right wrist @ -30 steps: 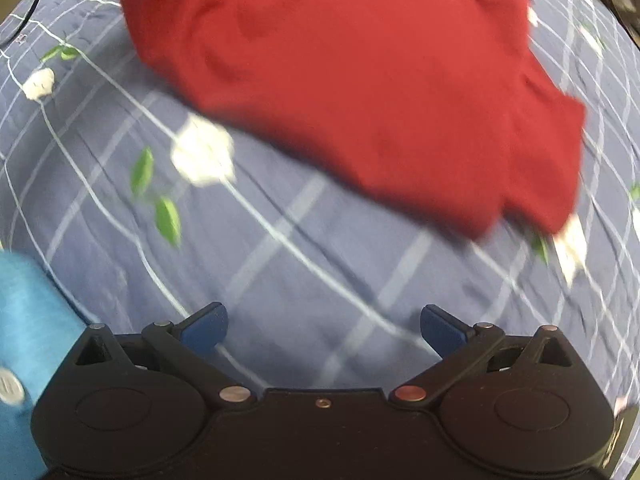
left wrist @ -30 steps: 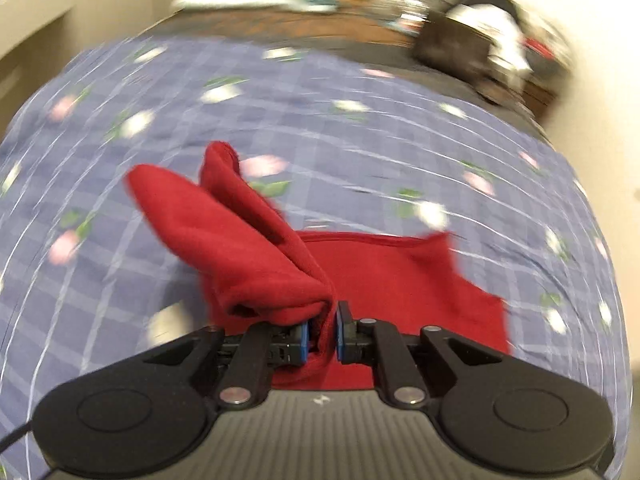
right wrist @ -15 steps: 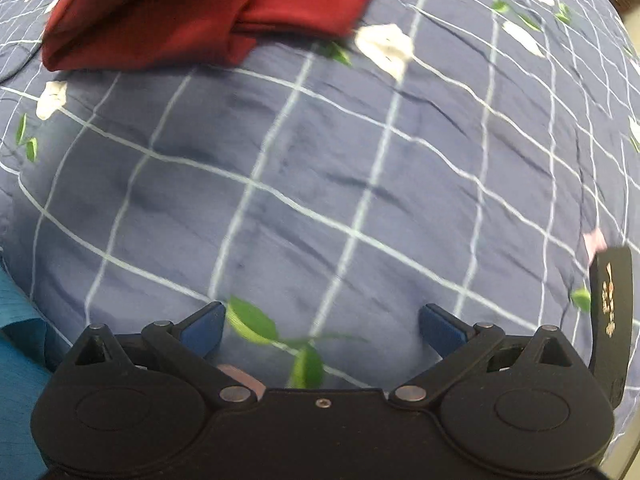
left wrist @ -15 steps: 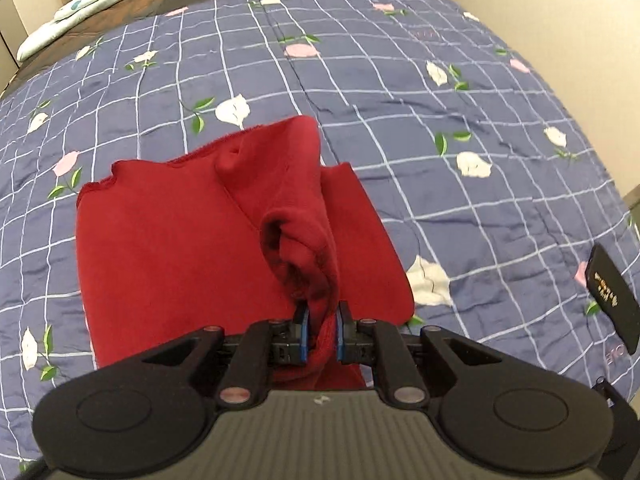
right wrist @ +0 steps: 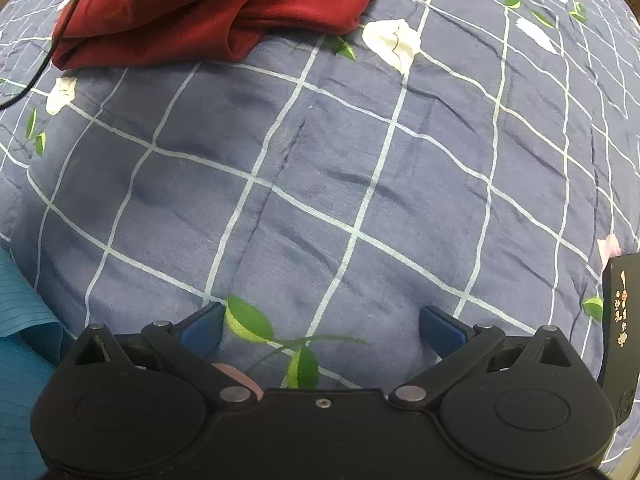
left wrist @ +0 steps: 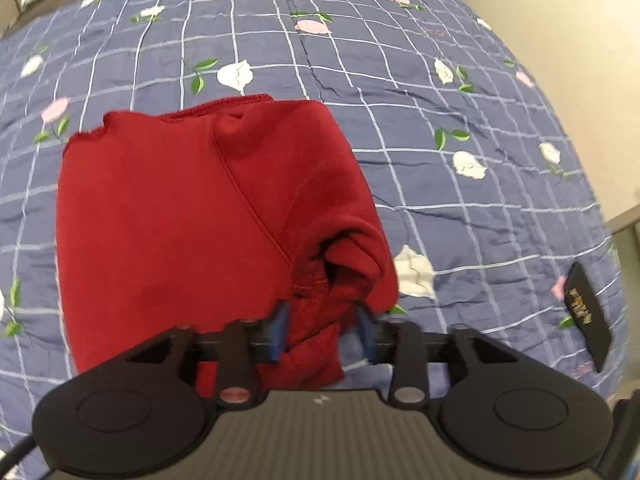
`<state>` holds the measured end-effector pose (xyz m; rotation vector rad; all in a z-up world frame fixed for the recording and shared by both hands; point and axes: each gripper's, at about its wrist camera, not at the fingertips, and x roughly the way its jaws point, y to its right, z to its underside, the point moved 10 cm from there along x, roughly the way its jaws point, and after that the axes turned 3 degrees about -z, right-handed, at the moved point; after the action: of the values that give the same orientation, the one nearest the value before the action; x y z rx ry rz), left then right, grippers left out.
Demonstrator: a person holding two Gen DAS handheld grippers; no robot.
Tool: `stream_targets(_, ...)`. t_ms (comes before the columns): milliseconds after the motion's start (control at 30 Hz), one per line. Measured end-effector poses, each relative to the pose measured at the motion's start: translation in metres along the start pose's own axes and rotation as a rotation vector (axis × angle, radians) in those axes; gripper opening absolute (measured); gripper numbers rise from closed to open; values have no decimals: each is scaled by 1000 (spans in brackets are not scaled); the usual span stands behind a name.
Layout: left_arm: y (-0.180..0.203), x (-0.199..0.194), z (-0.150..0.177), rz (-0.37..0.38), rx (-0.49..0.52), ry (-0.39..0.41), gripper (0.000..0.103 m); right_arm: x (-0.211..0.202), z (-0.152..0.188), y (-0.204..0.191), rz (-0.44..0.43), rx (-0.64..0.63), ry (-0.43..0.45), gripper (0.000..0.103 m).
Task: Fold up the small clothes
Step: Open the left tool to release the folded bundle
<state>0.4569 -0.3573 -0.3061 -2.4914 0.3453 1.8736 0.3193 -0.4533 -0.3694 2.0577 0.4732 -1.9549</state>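
Observation:
A red garment [left wrist: 192, 216] lies folded on the blue checked floral bedspread [left wrist: 440, 184]. My left gripper [left wrist: 323, 330] is open, its blue fingers apart on either side of the garment's bunched near corner, which rests between them. In the right wrist view the same red garment [right wrist: 224, 12] lies at the top left, far from my right gripper [right wrist: 320, 324]. My right gripper is open wide and empty, low over the bedspread [right wrist: 320, 160].
A black flat device [left wrist: 588, 316] lies at the bed's right edge; it also shows in the right wrist view [right wrist: 622, 320]. A black cable [right wrist: 48, 56] runs over the garment. Teal fabric [right wrist: 20, 360] sits at lower left. A pale wall [left wrist: 580, 40] borders the bed.
My left gripper has opened and let go of the red garment, which now lies flatter and folded over. My right gripper has stayed open and barely moved.

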Motion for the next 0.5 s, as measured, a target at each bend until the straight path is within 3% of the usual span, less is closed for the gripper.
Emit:
stream_targets(100,-5,-11,3,50,-45,23,72,-3,-2,-1,-6,-5,-2,103)
stream_targets(200,-21,-22,9,21,-86,39,87,-4,-4,0,-13,0,0,103)
stream_targets(500,-101,-40,39,-73,-339,67,100,-23,-30,16,-27,128,94,103)
